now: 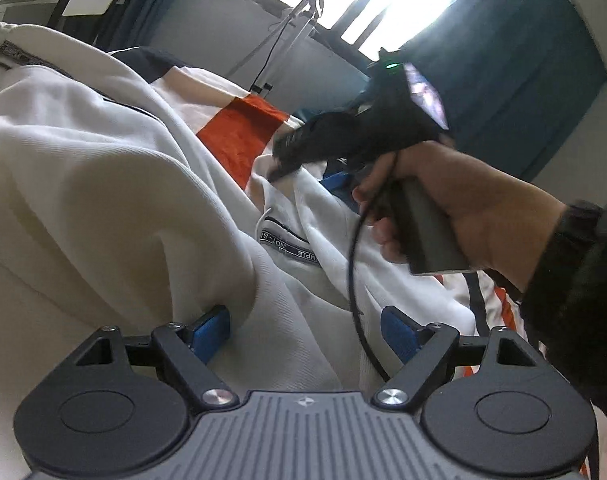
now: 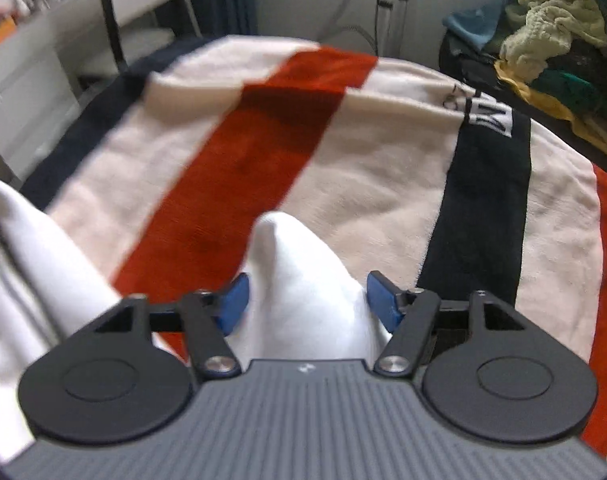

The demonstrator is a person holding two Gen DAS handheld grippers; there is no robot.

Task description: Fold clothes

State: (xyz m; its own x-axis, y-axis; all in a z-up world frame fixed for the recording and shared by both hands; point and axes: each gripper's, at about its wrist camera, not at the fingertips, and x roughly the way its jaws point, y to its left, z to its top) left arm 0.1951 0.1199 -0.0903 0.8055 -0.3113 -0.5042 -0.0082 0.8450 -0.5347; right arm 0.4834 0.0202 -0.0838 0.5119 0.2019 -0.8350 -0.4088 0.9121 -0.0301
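A striped blanket covers the supporting surface, which stays hidden beneath it. The blanket is cream with broad orange-red bands, a black band bearing a white lettered patch, and a dark navy edge. A white garment lies crumpled directly on it, a lettered label showing among its folds.

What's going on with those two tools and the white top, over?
Left tool open, white top bunched between its pads. Right tool around a white fold, grip unclear. Striped blanket underneath; nothing blocking.
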